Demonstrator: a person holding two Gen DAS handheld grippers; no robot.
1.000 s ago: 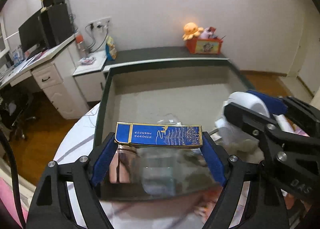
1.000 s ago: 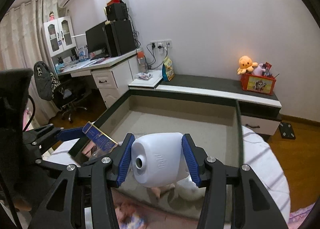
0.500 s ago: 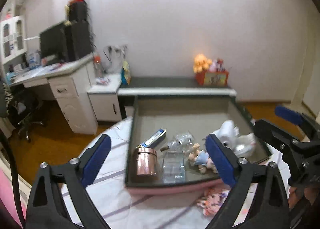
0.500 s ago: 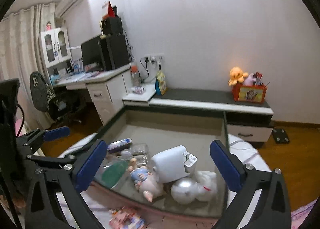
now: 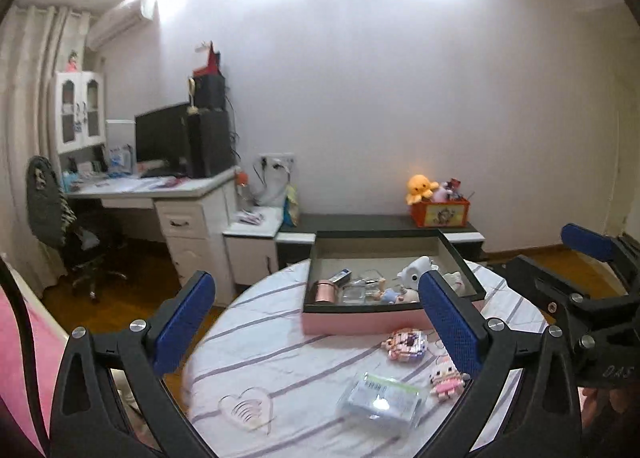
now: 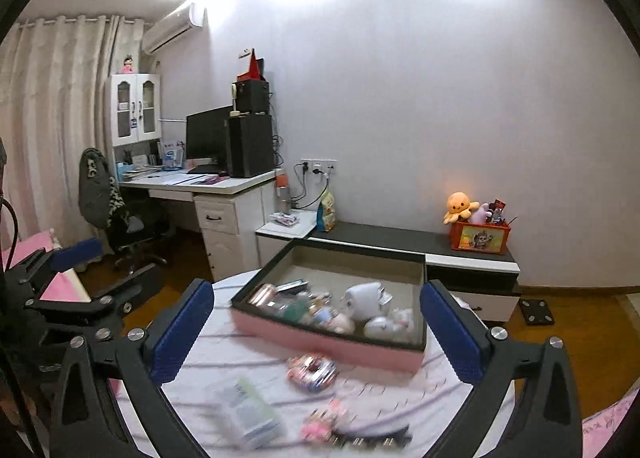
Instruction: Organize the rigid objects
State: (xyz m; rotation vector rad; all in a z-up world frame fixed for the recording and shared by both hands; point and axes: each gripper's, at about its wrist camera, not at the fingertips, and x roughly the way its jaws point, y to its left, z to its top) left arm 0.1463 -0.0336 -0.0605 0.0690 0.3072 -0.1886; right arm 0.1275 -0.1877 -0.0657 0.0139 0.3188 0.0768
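Observation:
A pink tray (image 5: 360, 320) with a dark rim stands on the round striped table (image 5: 280, 338). In it lie a blue box (image 5: 340, 276), a white camera-like device (image 5: 416, 270), a copper can (image 5: 325, 292) and small toys. My left gripper (image 5: 314, 298) hangs back from the tray, its jaws opening with nothing between them. My right gripper (image 6: 316, 294) is open and empty, also well short of the tray (image 6: 320, 342), where the white device (image 6: 364, 300) and blue box (image 6: 292, 285) show.
On the cloth nearer me lie a clear plastic case (image 5: 380, 398), a pink bead charm (image 5: 404, 342), a small pink doll (image 5: 446, 376) and a heart-shaped coaster (image 5: 248, 412). A desk (image 5: 160, 194) and chair (image 5: 52, 210) stand left; a low cabinet (image 5: 380, 224) is behind.
The left gripper let go of the blue box and the right of the white device; both now lie in the tray. Both grippers opened wide and drew back and upward.

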